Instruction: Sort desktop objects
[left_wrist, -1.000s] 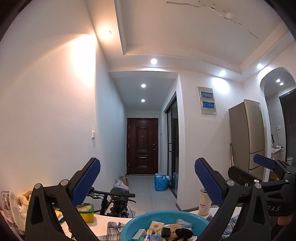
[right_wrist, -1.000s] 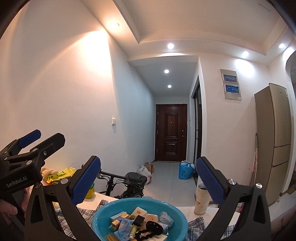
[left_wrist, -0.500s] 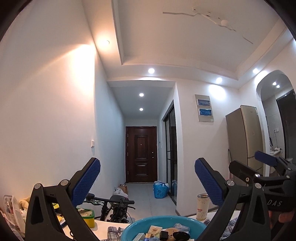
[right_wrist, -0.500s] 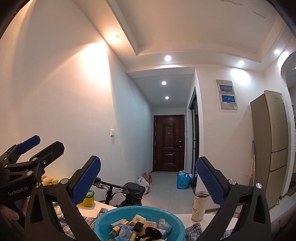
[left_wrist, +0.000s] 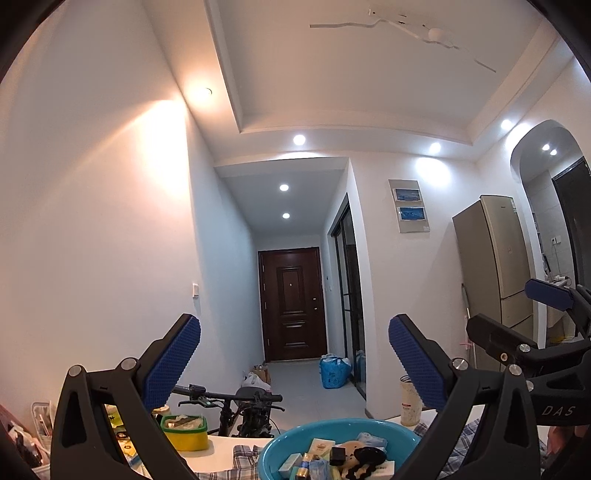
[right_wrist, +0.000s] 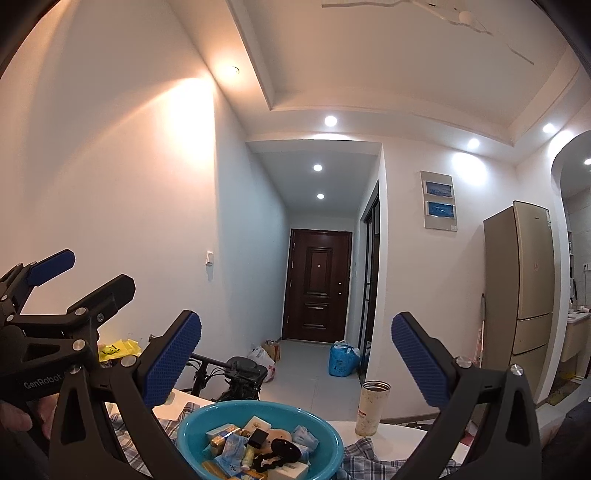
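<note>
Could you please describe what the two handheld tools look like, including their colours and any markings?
Both match. The left tool has a black angular frame with silver bolt heads and two fingers faced with blue, finely dimpled pads. The right tool has the same black frame and blue pads. White lettering marks the bodies: "GenRobot" on the left one, "DAS" on the right. No cables or sleeves show.

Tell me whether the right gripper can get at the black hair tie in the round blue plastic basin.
Probably yes. The right gripper is open and empty, held above the blue basin. The black hair tie lies on top of the pile near the front rim, nothing over it.
</note>
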